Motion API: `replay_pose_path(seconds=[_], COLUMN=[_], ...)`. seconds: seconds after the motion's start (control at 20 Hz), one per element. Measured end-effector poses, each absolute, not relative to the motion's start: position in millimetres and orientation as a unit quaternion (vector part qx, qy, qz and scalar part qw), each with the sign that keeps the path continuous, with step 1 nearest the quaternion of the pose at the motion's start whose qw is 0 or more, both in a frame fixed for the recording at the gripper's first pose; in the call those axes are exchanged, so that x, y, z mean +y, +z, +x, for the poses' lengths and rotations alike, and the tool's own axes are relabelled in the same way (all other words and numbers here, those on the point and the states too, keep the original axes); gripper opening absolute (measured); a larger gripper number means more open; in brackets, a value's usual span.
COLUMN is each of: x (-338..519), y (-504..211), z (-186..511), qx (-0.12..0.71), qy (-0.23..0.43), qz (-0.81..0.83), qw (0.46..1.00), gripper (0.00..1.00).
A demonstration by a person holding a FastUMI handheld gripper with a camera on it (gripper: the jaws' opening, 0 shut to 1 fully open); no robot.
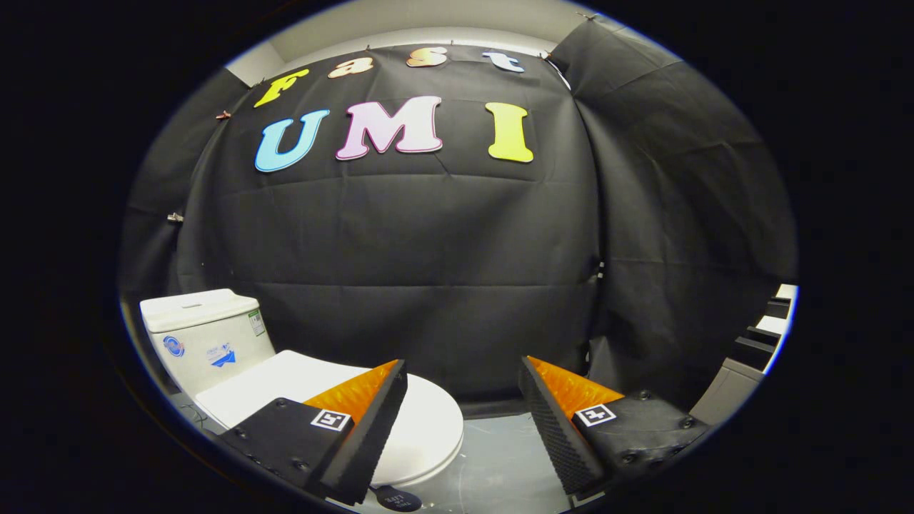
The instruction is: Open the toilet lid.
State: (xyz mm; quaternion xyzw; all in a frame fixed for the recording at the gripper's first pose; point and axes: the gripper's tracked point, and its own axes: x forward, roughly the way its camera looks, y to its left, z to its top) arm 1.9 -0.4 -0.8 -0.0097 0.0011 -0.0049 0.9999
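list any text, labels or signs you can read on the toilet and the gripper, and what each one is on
No text here can be read.
Blue round sticker on the toilet tank: too small and blurred.
Blue and white sticker beside it: blurred.
Green-edged label on the tank's side: too small.
Square black-and-white markers on the hand-held gripper, one on each finger: patterns, not words. Its fingers stand open, the closed toilet lid partly behind one of them.
Dark round tag below the lid: lettering unreadable.

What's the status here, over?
Gripper open, holding nothing. Toilet lid shut, partly behind one finger, untouched. Tank beyond it. Nothing in the way.
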Motion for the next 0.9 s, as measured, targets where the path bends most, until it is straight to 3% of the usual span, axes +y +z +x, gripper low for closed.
replay_pose_path(seconds=[0.9], x=[1.2], y=[-1.3], z=[3.9], qx=[0.000], qy=[-0.002], qz=[-0.008], qw=[1.000], gripper=[0.98])
